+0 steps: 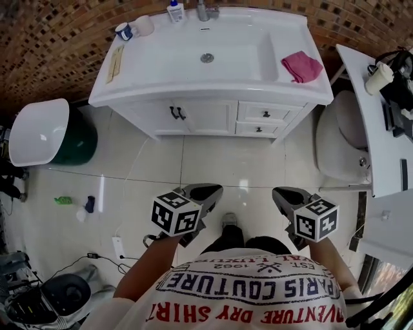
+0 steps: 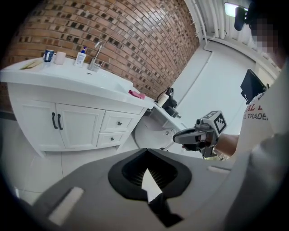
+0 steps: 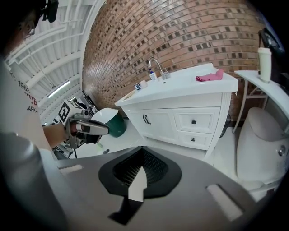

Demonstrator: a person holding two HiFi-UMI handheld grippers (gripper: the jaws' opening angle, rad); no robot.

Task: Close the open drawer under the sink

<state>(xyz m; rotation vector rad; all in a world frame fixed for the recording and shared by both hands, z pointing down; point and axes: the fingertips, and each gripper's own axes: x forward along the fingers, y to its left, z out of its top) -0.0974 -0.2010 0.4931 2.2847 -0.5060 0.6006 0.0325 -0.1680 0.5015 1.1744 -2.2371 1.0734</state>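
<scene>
Currently both drawers (image 1: 264, 114) sit flush under the sink (image 1: 161, 59); jaws are together on my left gripper (image 1: 206, 190) and right gripper (image 1: 284, 193), empty.

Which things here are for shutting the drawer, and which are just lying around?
For the job:
- drawers under the sink, though both look shut
- left gripper, shut and empty
- right gripper, shut and empty

Just lying about:
- pink cloth
- mug
- bottle
- green bin
</scene>
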